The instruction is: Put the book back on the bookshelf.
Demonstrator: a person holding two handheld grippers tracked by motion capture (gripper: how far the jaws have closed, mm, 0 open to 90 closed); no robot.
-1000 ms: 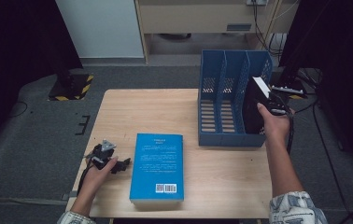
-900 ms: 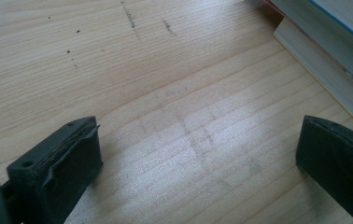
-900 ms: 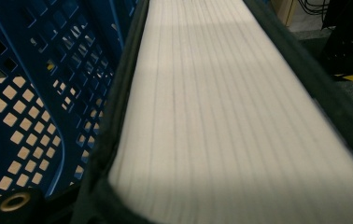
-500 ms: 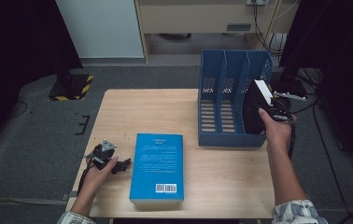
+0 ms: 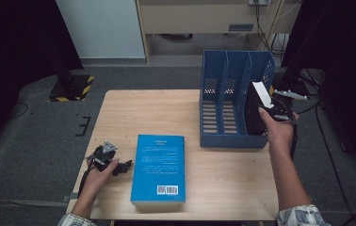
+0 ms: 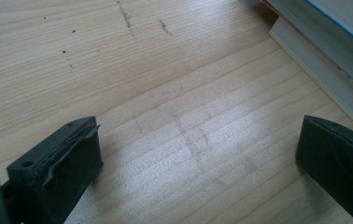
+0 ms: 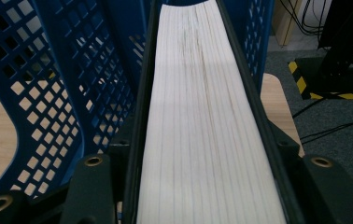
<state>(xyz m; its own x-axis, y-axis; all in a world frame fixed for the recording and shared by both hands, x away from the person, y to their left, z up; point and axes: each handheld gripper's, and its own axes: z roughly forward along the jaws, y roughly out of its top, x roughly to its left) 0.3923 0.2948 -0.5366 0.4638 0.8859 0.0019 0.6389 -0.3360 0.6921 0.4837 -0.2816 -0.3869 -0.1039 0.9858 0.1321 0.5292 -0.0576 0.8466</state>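
A black-covered book stands on edge in the rightmost slot of the blue file holder, its white page edge facing me. My right gripper straddles this book from the near right. Its jaws have just been opening and now flank the covers loosely, so the right gripper is open with the book between them. A blue book lies flat on the wooden table. My left gripper rests on the table just left of it. In its own view the left gripper stands wide open over bare wood.
The file holder has three slots, and the left and middle ones hold nothing. The blue book's page edge lies close to my left gripper's right jaw. Cables and dark equipment stand beyond the table's right edge.
The black book has settled slightly lower into the right slot, with my right hand following it. The left hand and the blue book have not moved.
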